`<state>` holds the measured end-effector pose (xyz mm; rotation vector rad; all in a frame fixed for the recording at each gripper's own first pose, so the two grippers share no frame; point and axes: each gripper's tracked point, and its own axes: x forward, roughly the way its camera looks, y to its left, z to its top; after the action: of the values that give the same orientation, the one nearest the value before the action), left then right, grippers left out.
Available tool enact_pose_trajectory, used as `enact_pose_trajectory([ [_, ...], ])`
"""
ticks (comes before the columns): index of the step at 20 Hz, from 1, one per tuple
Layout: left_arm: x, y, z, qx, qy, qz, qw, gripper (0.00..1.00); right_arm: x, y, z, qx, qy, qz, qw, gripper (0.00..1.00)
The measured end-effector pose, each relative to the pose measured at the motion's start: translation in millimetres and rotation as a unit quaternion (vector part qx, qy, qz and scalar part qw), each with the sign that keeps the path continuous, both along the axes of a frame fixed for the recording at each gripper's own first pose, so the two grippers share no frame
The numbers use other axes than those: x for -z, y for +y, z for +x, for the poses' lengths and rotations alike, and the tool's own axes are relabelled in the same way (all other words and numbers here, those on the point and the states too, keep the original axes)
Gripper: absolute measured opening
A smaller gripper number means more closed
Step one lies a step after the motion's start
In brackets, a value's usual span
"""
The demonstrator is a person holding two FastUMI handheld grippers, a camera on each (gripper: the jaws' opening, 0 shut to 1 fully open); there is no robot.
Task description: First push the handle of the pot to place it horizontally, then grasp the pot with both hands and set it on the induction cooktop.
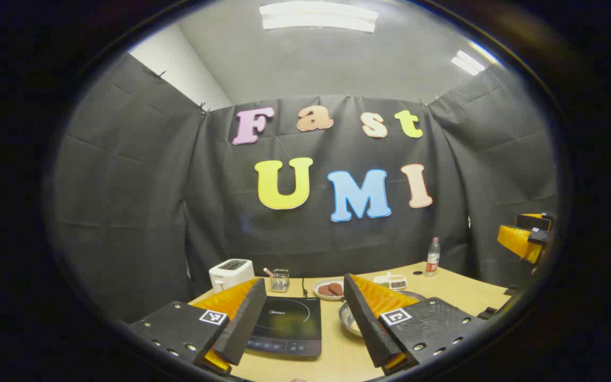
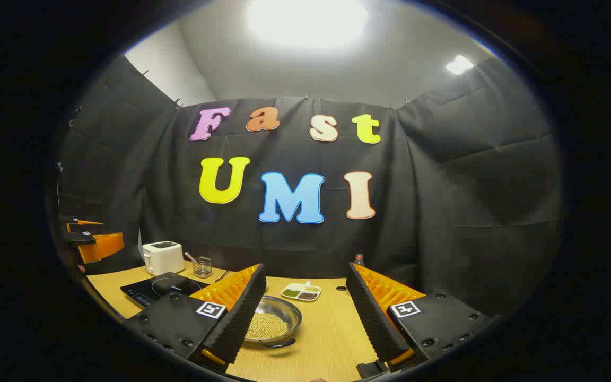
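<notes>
left gripper (image 1: 301, 323) fingers spread, above cooktop (image 1: 287, 331) on bench (image 1: 464, 297). right gripper (image 2: 305, 318) fingers spread, nothing held. pot (image 2: 272, 321) of beans sits on bench, right of cooktop.

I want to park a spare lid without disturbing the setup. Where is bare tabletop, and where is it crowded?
In the right gripper view, bare table lies right of the pot, in front of the divided tray. The back is crowded: toaster, wire cup, induction cooktop; in the left gripper view a plate and bottle.
</notes>
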<state>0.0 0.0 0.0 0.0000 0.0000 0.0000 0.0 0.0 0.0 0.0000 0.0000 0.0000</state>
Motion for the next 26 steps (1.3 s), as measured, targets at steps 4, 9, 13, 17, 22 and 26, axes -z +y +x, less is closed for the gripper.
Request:
enact_pose_trajectory([
  [4,-5.7,-6.8,0.1,0.003,-0.006,0.004,1.0,0.87,3.3,-2.4,1.2,0.002,0.003,0.003,1.0,0.96],
  [9,-8.3,-8.7,1.7,0.001,-0.009,0.002,1.0,0.87,7.8,-3.1,3.9,0.006,0.012,0.012,1.0,0.96],
  [13,-6.8,-8.7,1.6,-0.002,-0.01,0.002,1.0,0.87,8.3,-4.3,5.6,0.006,0.015,0.01,1.0,0.93],
  [17,-7.7,-7.7,1.7,-0.006,-0.01,0.001,1.0,0.87,9.6,-4.8,8.1,0.006,0.018,0.01,1.0,0.96],
  [22,-8.4,-6.8,2.5,-0.009,-0.011,0.005,1.0,0.89,12.1,-4.2,10.7,0.001,0.022,0.007,1.0,0.96],
  [26,-7.8,-5.1,0.5,-0.015,-0.008,0.005,1.0,0.89,11.8,-2.3,13.0,-0.003,0.021,0.006,1.0,0.92],
])
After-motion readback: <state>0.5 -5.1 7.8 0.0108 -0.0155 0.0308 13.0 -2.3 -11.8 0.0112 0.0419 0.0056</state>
